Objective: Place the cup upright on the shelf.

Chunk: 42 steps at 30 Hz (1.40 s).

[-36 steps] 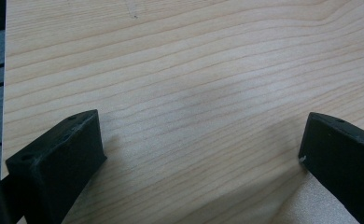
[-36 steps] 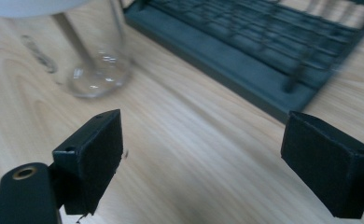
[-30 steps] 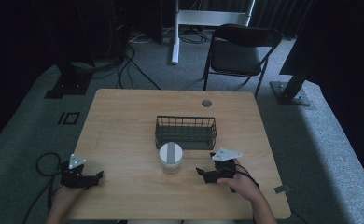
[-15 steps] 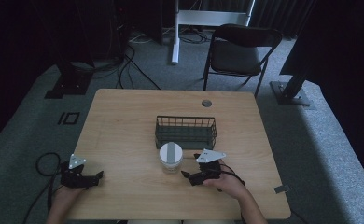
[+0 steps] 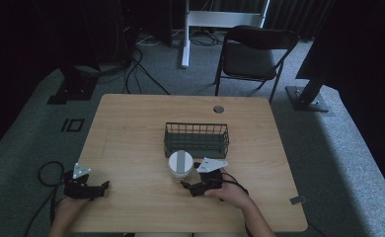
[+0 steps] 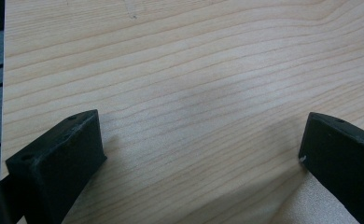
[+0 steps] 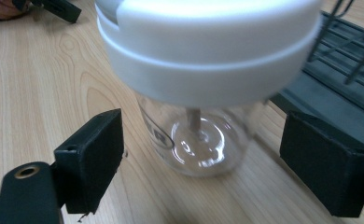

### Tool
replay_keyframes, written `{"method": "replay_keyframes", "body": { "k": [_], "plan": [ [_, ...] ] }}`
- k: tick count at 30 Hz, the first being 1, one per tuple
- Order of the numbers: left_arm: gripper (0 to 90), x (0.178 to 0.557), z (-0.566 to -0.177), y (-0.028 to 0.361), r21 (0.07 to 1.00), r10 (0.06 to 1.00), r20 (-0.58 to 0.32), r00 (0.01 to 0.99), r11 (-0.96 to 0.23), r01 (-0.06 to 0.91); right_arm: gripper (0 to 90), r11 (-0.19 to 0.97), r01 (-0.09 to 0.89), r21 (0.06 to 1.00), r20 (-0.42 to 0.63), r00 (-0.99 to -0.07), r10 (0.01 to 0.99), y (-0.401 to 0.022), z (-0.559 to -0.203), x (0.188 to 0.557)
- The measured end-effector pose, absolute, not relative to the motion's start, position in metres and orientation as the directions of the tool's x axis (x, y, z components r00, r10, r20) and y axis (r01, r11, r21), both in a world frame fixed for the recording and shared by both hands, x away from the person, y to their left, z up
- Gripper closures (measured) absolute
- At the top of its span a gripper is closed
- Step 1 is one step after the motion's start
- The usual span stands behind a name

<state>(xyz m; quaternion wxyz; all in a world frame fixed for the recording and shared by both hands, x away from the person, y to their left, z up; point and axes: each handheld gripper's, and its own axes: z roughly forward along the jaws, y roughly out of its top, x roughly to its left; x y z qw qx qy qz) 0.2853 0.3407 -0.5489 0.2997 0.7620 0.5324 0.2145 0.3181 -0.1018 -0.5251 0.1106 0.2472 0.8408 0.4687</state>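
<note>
A clear jar (image 7: pixel 203 135) with a wide white lid (image 5: pixel 180 163) stands upright on the wooden table (image 5: pixel 131 128), just in front of a dark wire basket (image 5: pixel 196 139). My right gripper (image 5: pixel 189 186) is open and low on the table, its jaws spread to either side of the jar's base and short of it. In the right gripper view the glass sits between the two black jaws with gaps on both sides. My left gripper (image 5: pixel 100 189) rests near the table's front left corner, open, with bare wood (image 6: pixel 194 93) between its jaws.
The basket is empty and lies just behind and right of the jar (image 7: pixel 348 74). A cable hole (image 5: pixel 218 109) sits near the table's far edge. A black folding chair (image 5: pixel 253 54) stands beyond the table. A cable trails off the left edge (image 5: pixel 45 173).
My right gripper has slid left and forward toward the jar, from the right of it to its base. The left gripper has stayed in place.
</note>
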Motion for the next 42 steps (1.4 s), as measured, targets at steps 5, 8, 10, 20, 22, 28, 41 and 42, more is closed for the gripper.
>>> {"method": "replay_keyframes", "body": {
  "k": [5,8,10,20,22,28,41,42],
  "plan": [
    [0.0,0.285,-0.549,0.341,0.685,0.940,0.008,0.341,-0.254,0.683,13.6,0.424,0.307,0.852,0.046,-0.851,0.523,-0.095,-0.529,0.322],
    [0.0,0.285,-0.549,0.341,0.685,0.940,0.008,0.341,-0.254,0.683,13.6,0.412,0.307,0.858,0.053,-0.850,0.524,-0.092,-0.529,0.324],
    [0.0,0.285,-0.549,0.341,0.685,0.940,0.008,0.342,-0.254,0.682,13.6,0.405,0.306,0.862,0.051,-0.846,0.530,-0.090,-0.530,0.325],
    [0.0,0.285,-0.549,0.341,0.685,0.940,0.008,0.342,-0.254,0.683,15.5,0.388,0.292,0.874,0.042,-0.840,0.540,-0.081,-0.531,0.328],
    [0.0,0.285,-0.549,0.341,0.685,0.940,0.008,0.342,-0.254,0.682,15.4,0.380,0.307,0.872,0.056,-0.835,0.547,-0.079,-0.532,0.329],
    [0.1,0.285,-0.549,0.341,0.685,0.939,0.008,0.343,-0.255,0.682,16.5,0.364,0.321,0.874,0.075,-0.830,0.553,-0.076,-0.534,0.330],
    [0.0,0.285,-0.549,0.341,0.685,0.939,0.008,0.343,-0.255,0.683,18.4,0.366,0.303,0.880,0.067,-0.841,0.536,-0.069,-0.530,0.326],
    [0.0,0.285,-0.549,0.341,0.685,0.939,0.009,0.343,-0.255,0.682,18.4,0.362,0.306,0.881,0.068,-0.837,0.543,-0.068,-0.529,0.325]
  ]
}}
